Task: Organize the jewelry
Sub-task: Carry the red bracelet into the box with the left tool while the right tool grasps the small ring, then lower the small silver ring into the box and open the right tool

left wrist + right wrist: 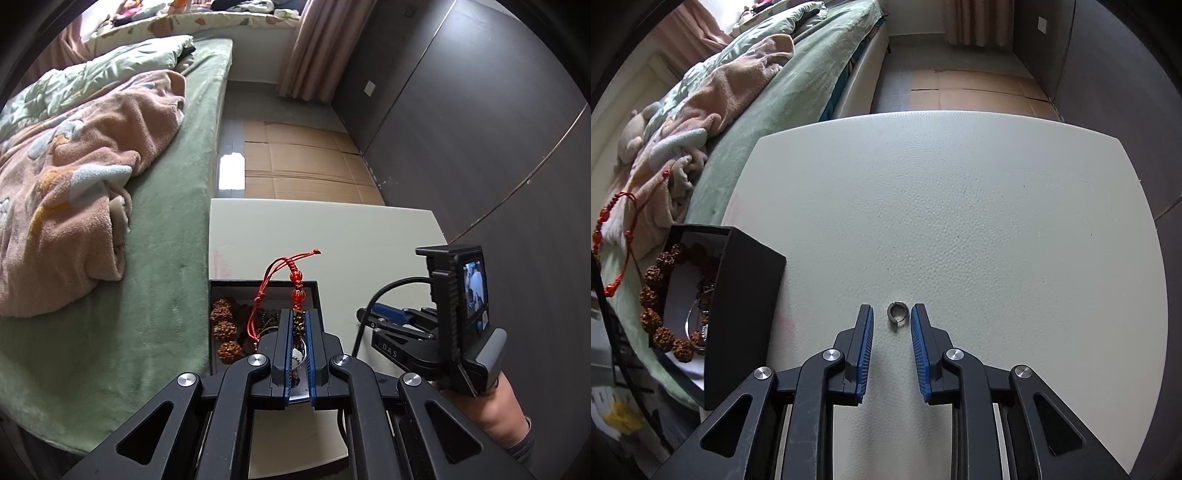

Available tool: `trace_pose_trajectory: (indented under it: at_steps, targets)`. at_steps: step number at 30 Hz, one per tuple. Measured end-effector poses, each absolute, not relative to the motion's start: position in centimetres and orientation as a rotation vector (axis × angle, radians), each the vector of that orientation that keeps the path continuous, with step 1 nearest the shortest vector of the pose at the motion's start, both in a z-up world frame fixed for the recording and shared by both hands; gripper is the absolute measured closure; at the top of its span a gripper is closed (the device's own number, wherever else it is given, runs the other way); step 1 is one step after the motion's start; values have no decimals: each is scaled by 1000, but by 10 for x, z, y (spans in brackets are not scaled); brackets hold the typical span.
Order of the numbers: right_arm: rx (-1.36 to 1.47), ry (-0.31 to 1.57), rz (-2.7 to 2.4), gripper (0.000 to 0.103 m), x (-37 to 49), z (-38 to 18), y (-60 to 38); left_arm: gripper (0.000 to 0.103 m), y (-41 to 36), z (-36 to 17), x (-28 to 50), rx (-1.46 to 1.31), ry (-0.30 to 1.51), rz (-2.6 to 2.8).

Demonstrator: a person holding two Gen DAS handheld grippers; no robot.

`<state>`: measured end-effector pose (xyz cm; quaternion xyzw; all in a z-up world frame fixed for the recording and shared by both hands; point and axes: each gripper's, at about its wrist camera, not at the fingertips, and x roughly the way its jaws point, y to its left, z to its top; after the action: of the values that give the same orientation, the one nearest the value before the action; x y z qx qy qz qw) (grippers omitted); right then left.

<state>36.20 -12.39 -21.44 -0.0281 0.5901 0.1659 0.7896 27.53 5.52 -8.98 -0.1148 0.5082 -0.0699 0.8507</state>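
My left gripper (298, 316) is shut on a red cord bracelet (295, 275) with red beads and holds it above the black jewelry box (317, 295). The box holds a brown rough-bead bracelet (223, 328) and other pieces. In the right wrist view the bracelet (613, 236) hangs at the far left over the box (746, 295). My right gripper (892, 314) is open, low over the white table (960, 203), with a small silver ring (897, 313) lying between its fingertips, untouched.
A bed with a green cover (166, 240) and a pink blanket (74, 166) runs along the table's left side. Cardboard sheets (303, 162) lie on the floor beyond the table. A dark wall (480, 129) stands to the right.
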Motion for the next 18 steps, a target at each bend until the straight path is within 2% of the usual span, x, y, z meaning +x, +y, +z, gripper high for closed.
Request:
trace_pose_trajectory:
  at_steps: [4,6,8,14,16,17,18]
  targets:
    - [-122,1273,339,81,366,-217,-117,97,58,-91,274,-249,1074,-152]
    - [-163,1273,323,87,366,-217,-114,97,59,-94,274,-258,1081,-155]
    - [-196,1271,322,88,366,-217,-110,97,59,-97,275,-269,1084,-156]
    - [-99,1235,345,89,353,-204,-124,94,59,-114,282,-308,1156,-155]
    - [-48,1220,363,89,348,-195,-128,78,60,-118,282,-319,1166,-152]
    - [-29,1209,371,89,345,-190,-130,57,61,-118,280,-329,1162,-152]
    - [-11,1197,383,89,342,-184,-131,42,62,-117,278,-339,1150,-150]
